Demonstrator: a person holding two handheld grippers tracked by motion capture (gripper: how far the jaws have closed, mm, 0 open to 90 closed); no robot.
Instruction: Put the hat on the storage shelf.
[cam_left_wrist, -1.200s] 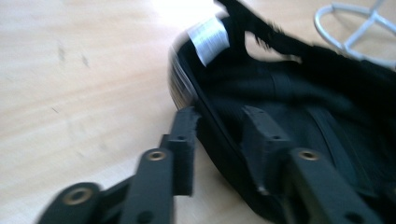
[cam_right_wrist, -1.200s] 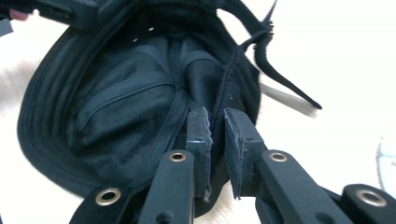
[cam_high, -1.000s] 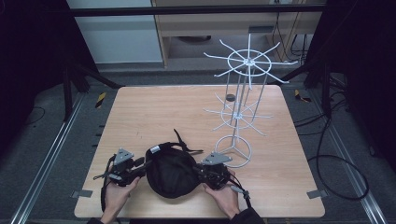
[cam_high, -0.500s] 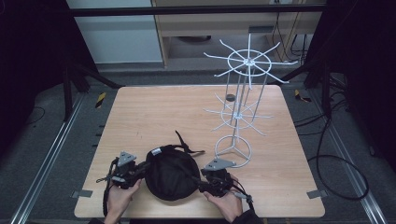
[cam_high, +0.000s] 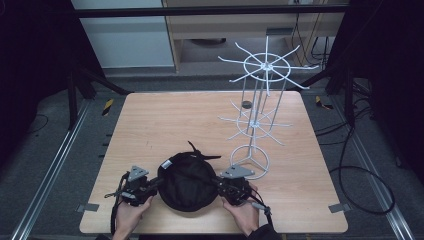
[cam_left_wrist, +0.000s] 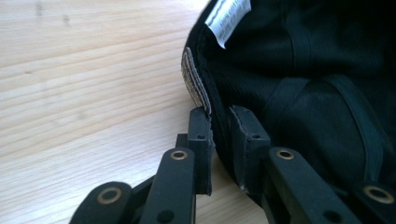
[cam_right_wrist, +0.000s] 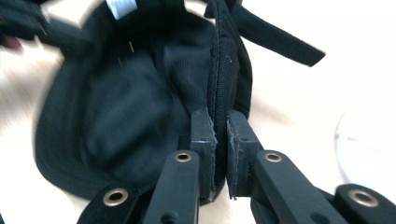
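Observation:
A black cap (cam_high: 187, 181) lies upside down near the table's front edge, its inside and a white label (cam_left_wrist: 228, 16) facing up. My left gripper (cam_high: 150, 185) is shut on the cap's left rim (cam_left_wrist: 219, 130), next to a tan hook-and-loop strap end (cam_left_wrist: 194, 81). On the opposite side my right gripper (cam_high: 222, 187) is shut on the cap's right rim (cam_right_wrist: 222, 93). A black strap (cam_high: 200, 152) sticks out behind the cap. A hand holds each gripper from below.
A white wire display rack (cam_high: 257, 107) with hooked arms stands on a ring base (cam_high: 250, 161) just right of the cap, close to my right gripper. A small dark round object (cam_high: 246, 104) lies behind it. The wooden table (cam_high: 160, 125) has dark floor and rails around it.
Both grippers and the cap between them have slid a little toward the table's front edge. Both stay shut on the rim.

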